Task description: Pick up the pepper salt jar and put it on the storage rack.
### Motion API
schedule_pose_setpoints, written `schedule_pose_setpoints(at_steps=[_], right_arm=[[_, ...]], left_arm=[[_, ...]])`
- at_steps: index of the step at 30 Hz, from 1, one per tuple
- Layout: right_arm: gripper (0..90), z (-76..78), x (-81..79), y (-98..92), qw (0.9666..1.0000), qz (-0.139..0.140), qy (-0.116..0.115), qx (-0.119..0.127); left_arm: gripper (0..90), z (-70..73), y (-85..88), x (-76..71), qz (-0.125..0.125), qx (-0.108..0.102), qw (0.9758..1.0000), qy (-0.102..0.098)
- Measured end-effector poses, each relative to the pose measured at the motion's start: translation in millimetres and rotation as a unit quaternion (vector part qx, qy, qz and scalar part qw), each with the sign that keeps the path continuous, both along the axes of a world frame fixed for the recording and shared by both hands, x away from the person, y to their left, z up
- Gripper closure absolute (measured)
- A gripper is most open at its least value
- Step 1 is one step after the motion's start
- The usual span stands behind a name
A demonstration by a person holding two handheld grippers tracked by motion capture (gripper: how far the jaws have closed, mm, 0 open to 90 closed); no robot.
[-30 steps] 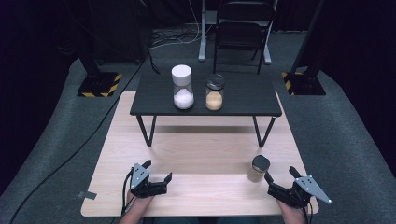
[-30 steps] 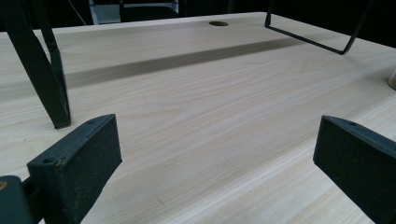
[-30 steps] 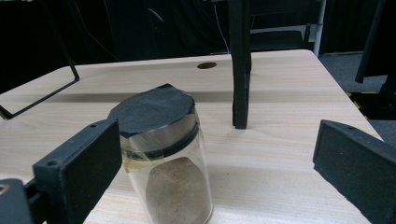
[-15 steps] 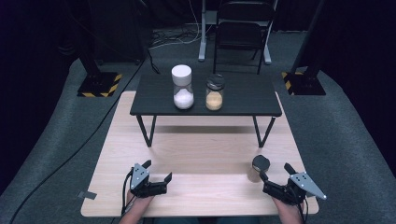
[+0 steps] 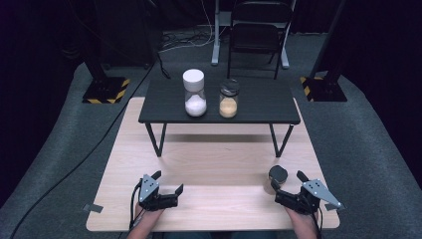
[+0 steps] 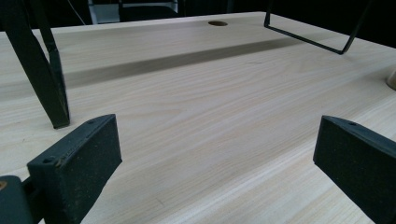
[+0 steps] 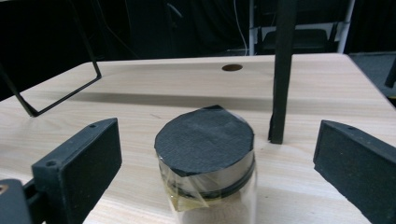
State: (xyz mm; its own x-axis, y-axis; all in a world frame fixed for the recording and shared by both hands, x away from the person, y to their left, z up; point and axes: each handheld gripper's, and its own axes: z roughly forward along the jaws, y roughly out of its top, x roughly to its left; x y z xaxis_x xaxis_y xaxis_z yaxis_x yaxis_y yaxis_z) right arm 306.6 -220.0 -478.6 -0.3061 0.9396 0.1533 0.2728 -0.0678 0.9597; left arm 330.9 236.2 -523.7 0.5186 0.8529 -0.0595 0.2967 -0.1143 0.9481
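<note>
1. Right gripper view: small glass jar w/ black lid, sandy contents, stands upright on pale wood table, centred btwn my spread jaws, so I judge I'm lined up to grab it.
2. Right gripper released, low, just behind jar, not touching.
3. Left gripper released too, parked low near table's front edge, well apart from the jar.

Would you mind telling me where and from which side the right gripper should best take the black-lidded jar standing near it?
Probably around the glass wall just under the black lid, coming in level from the person's side. The jar stands upright, already centred between the open jaws of the right gripper, and the round wall suits flat pads.
</note>
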Motion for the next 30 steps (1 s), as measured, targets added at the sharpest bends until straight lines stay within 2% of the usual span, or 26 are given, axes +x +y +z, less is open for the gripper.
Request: schedule_pose_setpoints(at_steps=[7,11,13,21,26,30], right_arm=[[0.5,3.4,6.7,2.7,0.9998,0.014,0.010,-0.001],[3.9,1.8,9.5,4.0,0.9999,0.012,0.011,0.002],[4.1,0.6,9.2,5.8,0.9999,0.010,0.006,0.000],[5.1,-2.3,12.4,10.7,0.9999,0.009,0.011,-0.007],[10.3,-3.9,16.2,13.1,0.9997,0.000,0.019,-0.014],[16.3,-6.9,17.5,14.2,0.9995,0.005,0.025,-0.020]], left_arm=[[0.4,0.0,0.0,0.0,0.001,-0.001,1.0000,0.000],[0.5,0.0,0.0,-0.1,0.001,0.000,1.0000,0.000],[0.4,0.0,0.0,0.0,0.001,-0.001,1.0000,0.000],[0.5,0.0,0.1,0.2,0.001,-0.001,1.0000,0.001],[0.5,0.0,-0.5,-0.9,-0.001,0.003,1.0000,-0.004],[0.5,0.0,-0.1,-0.6,-0.001,0.002,1.0000,-0.002]])
